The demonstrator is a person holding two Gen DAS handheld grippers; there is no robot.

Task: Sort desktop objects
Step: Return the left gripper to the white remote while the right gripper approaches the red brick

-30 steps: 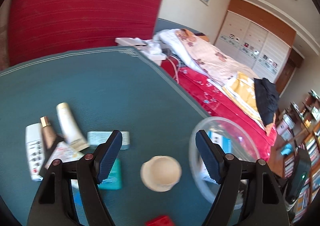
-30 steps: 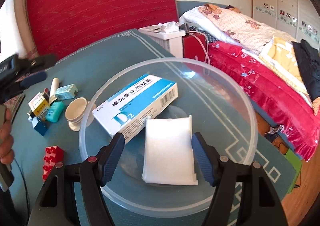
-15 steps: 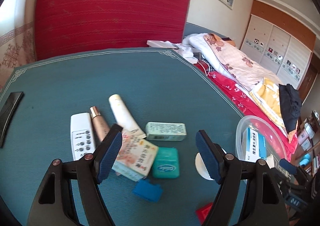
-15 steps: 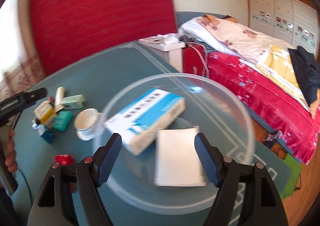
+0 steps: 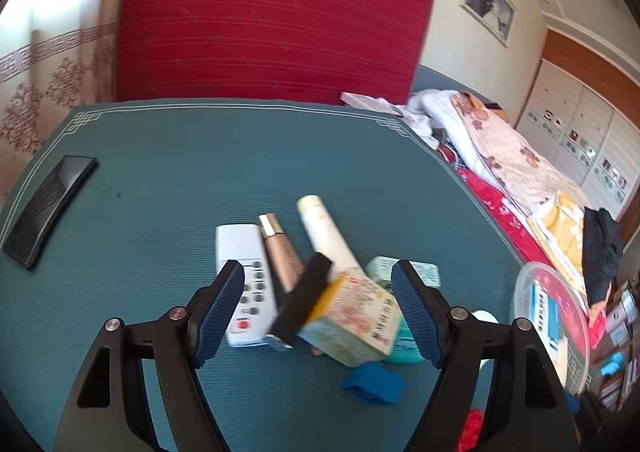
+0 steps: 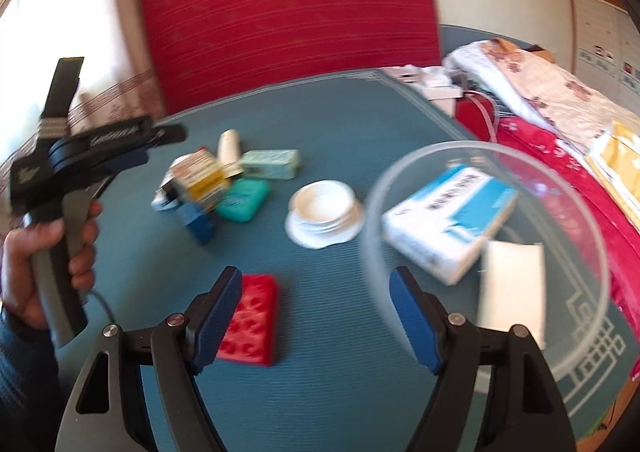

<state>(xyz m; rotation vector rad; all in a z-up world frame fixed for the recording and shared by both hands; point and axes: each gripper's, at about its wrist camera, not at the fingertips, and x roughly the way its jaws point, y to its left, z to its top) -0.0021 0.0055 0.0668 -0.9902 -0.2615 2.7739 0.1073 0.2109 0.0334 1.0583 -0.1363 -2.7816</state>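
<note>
Left gripper [image 5: 318, 310] hangs over the jumble in the middle of the desk [image 5: 168, 156], fingers spread wide with nothing pinched. Framed between them: a yellow-and-pink carton [image 5: 354, 318] propped up on its neighbours, with a black stick-shaped thing [image 5: 302, 300] leaning against it. That wide spread looks right for something as bulky as the carton, so that's my guess at the target.

Around it lie a white remote [image 5: 244, 280], a beige tube [image 5: 282, 252], a cream tube [image 5: 326, 232], a pale green box [image 5: 400, 270], a teal case [image 6: 242, 198] and a blue block [image 5: 374, 384]. All crowded and overlapping, so lifting one may tip another.

Right gripper [image 6: 316, 314] also holds nothing, its fingers apart and opening a touch wider. The red brick [image 6: 250, 322] sits by its left finger, not between the fingers. To the right is the clear bowl [image 6: 372, 212], already holding a blue-and-white medicine box [image 6: 448, 224] and a white packet [image 6: 512, 288]. So the bowl looks like the collecting spot, set near the desk's edge within easy reach. A small white cup [image 6: 322, 210] stands just beside the bowl, not yet sorted.

Far left, a black remote [image 5: 48, 208] lies well apart from everything.
</note>
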